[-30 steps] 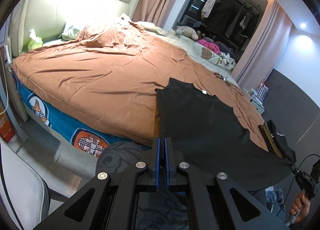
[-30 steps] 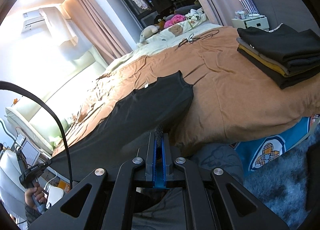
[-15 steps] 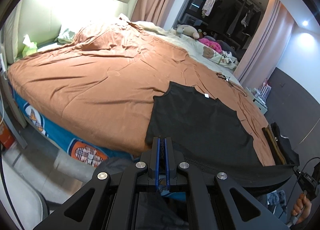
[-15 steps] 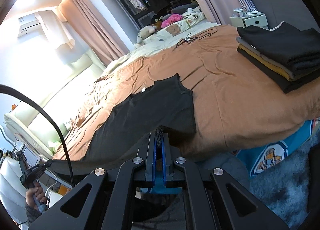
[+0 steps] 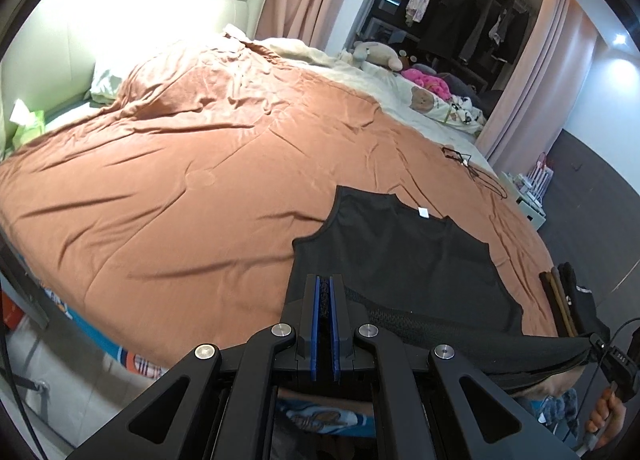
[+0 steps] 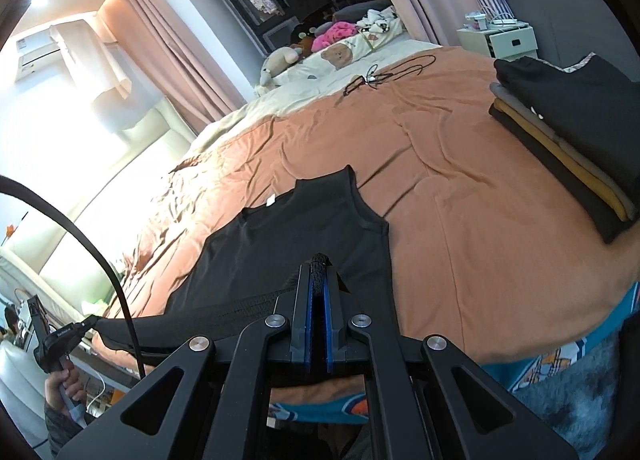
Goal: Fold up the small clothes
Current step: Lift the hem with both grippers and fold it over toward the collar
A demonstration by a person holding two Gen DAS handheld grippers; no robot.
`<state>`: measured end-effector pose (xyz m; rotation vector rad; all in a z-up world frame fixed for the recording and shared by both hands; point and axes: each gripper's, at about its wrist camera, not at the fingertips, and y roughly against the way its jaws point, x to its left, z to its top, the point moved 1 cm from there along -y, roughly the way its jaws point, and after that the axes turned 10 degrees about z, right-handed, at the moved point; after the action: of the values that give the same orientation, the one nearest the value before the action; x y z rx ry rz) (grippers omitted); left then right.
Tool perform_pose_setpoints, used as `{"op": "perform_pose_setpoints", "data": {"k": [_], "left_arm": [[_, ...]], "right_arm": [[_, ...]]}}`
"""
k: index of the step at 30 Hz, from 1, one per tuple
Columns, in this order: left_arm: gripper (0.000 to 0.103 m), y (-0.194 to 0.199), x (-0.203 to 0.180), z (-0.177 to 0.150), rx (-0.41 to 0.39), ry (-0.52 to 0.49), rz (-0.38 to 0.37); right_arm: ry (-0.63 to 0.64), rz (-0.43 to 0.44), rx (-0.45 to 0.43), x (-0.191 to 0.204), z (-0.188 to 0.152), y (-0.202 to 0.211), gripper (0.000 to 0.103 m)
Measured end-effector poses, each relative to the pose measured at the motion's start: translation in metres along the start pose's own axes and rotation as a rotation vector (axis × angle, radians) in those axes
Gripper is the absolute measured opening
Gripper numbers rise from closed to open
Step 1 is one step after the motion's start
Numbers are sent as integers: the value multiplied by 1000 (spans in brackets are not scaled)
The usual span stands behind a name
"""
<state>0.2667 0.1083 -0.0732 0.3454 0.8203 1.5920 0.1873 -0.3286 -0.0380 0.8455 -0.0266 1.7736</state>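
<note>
Black sleeveless top (image 5: 400, 256) lies spread on the orange-brown duvet (image 5: 180, 179), neck end with its white label (image 5: 423, 212) pointing toward the far side of the bed, hem end at the near edge. Left gripper (image 5: 324, 292) — jaws pressed together on one hem corner, fabric visible between the blue pads. Right gripper (image 6: 318, 276) — likewise clamped, a bunch of the hem poking out above its tips. Hem stretched taut in the air between the two grippers, just off the bed edge; rest of the top flat on the duvet. Stack of folded clothes (image 6: 568, 127) sits on the duvet well apart to the right. Thin black cable (image 6: 384, 73) lies further up the bed
</note>
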Motion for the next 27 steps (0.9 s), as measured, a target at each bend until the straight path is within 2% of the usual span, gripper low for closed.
{"op": "perform_pose_setpoints", "data": {"k": [7,27], "left_arm": [[5,-44,-12,27,41,-8,22],[5,-176,-39,79,171,-35,85]], "right_arm": [[-16,-20,33,-9,28,-44,1],[-36,-76,138,-43,92,-164,1]]}}
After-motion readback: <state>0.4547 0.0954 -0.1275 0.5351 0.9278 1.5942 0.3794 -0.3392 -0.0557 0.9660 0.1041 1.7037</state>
